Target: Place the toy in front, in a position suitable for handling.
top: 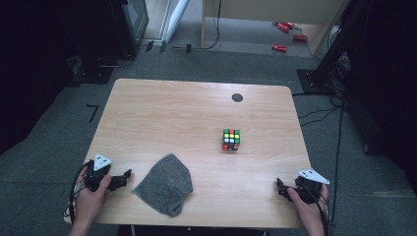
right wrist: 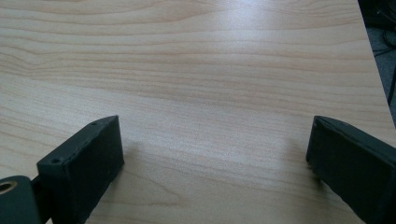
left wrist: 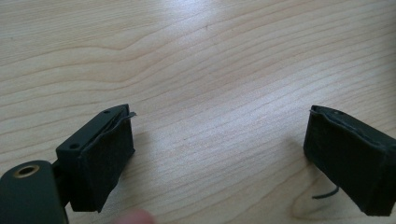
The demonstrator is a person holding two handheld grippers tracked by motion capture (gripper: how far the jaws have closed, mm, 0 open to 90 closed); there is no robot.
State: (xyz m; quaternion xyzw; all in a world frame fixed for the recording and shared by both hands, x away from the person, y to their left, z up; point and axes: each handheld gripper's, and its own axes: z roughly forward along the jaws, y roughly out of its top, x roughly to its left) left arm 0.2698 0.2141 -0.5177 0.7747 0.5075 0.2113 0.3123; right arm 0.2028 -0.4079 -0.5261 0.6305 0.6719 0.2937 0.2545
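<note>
Down on the pale wood-grain counter (top: 162,110), the high view takes in the whole scene: a grey knitted cloth (top: 165,184) bunched near the front edge, a small multicoloured puzzle cube (top: 231,139) standing right of the middle, and a round black spot (top: 237,97) near the far edge. The left claw (top: 129,173), held in the person's left hand (top: 91,194), sits just beside the cloth without touching it; the right claw (top: 279,184), in the right hand (top: 307,206), rests at the front right corner, well apart from the cube. The cloth's long axis runs from its rounded end, farther from the person, toward a narrower point at the front edge, slightly slanted. The left gripper view brings out what the high view cannot: the left claw (left wrist: 219,140) is spread wide with bare wood between its pads, and a loose thread curls off one pad. The right gripper view likewise has the right claw (right wrist: 215,154) spread wide over bare wood, with the counter's edge at the upper right. No writing can be read on anything.
</note>
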